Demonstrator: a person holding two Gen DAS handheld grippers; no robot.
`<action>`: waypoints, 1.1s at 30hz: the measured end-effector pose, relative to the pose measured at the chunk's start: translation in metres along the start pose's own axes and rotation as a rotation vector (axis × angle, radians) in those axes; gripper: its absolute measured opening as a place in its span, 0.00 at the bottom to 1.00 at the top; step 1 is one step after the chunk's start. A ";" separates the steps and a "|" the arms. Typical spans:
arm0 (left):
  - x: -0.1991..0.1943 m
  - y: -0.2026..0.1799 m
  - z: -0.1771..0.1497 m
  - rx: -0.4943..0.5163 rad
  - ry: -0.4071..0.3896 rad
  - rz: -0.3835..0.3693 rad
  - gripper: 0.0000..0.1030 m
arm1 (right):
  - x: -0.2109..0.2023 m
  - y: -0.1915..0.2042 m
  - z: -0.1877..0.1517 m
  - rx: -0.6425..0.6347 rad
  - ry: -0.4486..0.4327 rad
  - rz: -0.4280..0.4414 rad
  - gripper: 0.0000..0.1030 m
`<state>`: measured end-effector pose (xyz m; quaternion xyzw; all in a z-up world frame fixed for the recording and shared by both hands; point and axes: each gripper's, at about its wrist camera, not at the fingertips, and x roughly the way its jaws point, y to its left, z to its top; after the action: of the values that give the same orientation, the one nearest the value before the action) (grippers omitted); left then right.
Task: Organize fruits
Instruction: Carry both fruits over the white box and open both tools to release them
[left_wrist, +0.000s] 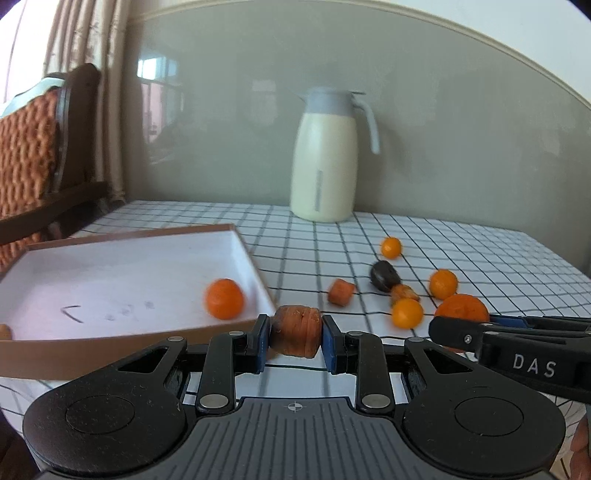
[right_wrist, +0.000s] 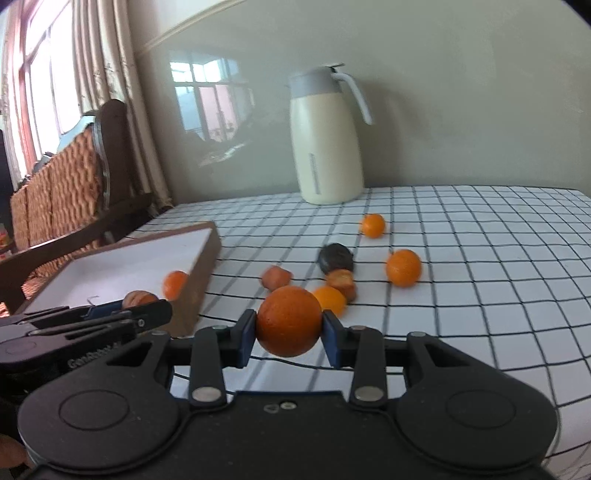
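My left gripper (left_wrist: 295, 334) fingers clamp a carrot chunk (left_wrist: 295, 330), stiff and light. My right gripper (right_wrist: 289, 328) squeezes an orange (right_wrist: 289, 321) across its middle; it's round and slippery, so I grip gently.

Both wrist views low, close over the counter (left_wrist: 406, 236), facing the wall; shared: jug (left_wrist: 325, 158), tray (left_wrist: 243, 254), scattered fruit.

Checked cloth (right_wrist: 480, 258) covers the table; the jug (left_wrist: 325, 162) looks smooth, glossy; the cardboard tray (left_wrist: 255, 266) matt.
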<state>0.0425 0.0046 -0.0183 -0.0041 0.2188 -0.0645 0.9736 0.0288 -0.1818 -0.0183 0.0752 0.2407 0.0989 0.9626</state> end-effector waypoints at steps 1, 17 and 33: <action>-0.001 0.005 0.001 -0.004 -0.004 0.006 0.29 | 0.001 0.004 0.001 -0.003 -0.003 0.009 0.28; -0.024 0.086 0.003 -0.088 -0.060 0.149 0.29 | 0.025 0.070 0.009 -0.055 -0.067 0.157 0.28; -0.030 0.139 0.006 -0.181 -0.120 0.293 0.29 | 0.042 0.098 0.017 -0.058 -0.130 0.166 0.28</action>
<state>0.0358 0.1459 -0.0055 -0.0634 0.1636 0.0986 0.9795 0.0578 -0.0787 -0.0036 0.0734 0.1677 0.1800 0.9665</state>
